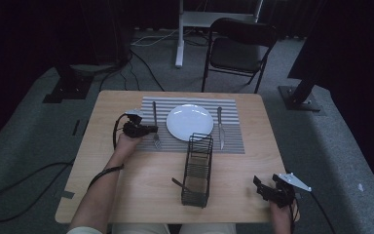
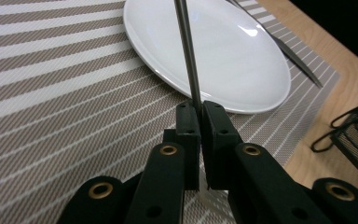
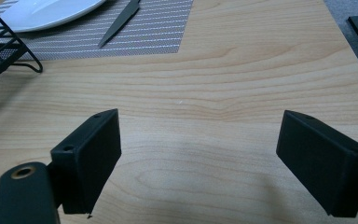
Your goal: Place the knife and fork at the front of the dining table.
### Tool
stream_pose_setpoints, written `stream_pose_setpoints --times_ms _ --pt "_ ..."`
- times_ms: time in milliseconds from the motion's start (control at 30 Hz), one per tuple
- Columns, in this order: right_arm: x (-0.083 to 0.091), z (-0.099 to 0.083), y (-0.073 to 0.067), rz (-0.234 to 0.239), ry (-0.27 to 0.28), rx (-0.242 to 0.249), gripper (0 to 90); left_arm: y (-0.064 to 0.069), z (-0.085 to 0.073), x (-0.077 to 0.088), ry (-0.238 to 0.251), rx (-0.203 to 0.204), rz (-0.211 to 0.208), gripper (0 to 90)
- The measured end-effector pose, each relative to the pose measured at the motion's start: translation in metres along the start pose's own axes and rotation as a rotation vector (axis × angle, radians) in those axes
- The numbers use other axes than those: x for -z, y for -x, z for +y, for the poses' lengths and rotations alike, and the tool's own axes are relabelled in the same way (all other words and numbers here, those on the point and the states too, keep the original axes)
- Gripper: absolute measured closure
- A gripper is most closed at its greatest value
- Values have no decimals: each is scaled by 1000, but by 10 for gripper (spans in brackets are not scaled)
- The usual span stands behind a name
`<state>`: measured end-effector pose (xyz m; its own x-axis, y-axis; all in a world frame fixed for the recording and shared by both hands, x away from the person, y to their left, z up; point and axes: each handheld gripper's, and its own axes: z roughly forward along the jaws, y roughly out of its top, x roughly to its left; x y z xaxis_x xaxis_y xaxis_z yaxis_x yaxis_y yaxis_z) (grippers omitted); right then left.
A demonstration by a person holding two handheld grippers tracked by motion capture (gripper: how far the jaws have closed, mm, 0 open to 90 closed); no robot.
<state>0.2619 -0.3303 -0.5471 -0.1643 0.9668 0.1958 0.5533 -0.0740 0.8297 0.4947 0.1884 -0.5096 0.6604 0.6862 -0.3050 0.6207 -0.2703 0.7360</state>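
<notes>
- left tool (image 2: 200, 112) clenched on fork (image 1: 155, 125) handle, fork lying lengthwise on placemat (image 1: 231, 139), tines toward person
- right tool (image 3: 198, 163) released, jaws wide over table (image 3: 242, 65)

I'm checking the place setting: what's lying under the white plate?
The plate sits on a striped placemat on the wooden table, with the fork and knife beside it. Whatever lies directly beneath the plate is covered.

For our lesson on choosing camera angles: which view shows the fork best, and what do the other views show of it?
The high view: the whole fork lies on the striped placemat left of the plate, with the left gripper shut on its handle. The left gripper view gives just a stretch of the handle between the pads. The right gripper view faces bare table.
</notes>
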Motion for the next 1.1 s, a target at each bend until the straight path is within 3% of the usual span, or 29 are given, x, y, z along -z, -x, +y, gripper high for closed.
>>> stream_pose_setpoints --times_ms 67,100,233,333,467,533,600,700,800,1100 --pt "0 0 0 0 -1 1 132 3 5 -8 -32 -31 48 833" --pt "0 0 0 0 0 0 132 3 6 -12 -50 -26 67 823" --pt "2 -1 1 9 6 -3 132 0 5 -22 -52 9 67 822" --pt "3 -1 2 16 10 -11 132 -3 0 -27 -50 35 96 790" --pt "3 -1 1 18 10 -6 132 -7 -6 -30 -51 40 110 777" --pt "3 -2 1 22 11 -4 132 -9 -8 -30 -52 64 115 700" --pt "3 -2 1 23 12 -5 132 -9 -9 -29 -40 71 140 680" --pt "3 -2 1 22 11 -5 132 -8 -9 -24 -9 103 123 673" --pt "3 -2 1 21 12 -3 132 -7 -11 -19 -2 100 135 662" --pt "3 -2 0 23 14 -2 132 -5 -34 7 52 125 174 665"
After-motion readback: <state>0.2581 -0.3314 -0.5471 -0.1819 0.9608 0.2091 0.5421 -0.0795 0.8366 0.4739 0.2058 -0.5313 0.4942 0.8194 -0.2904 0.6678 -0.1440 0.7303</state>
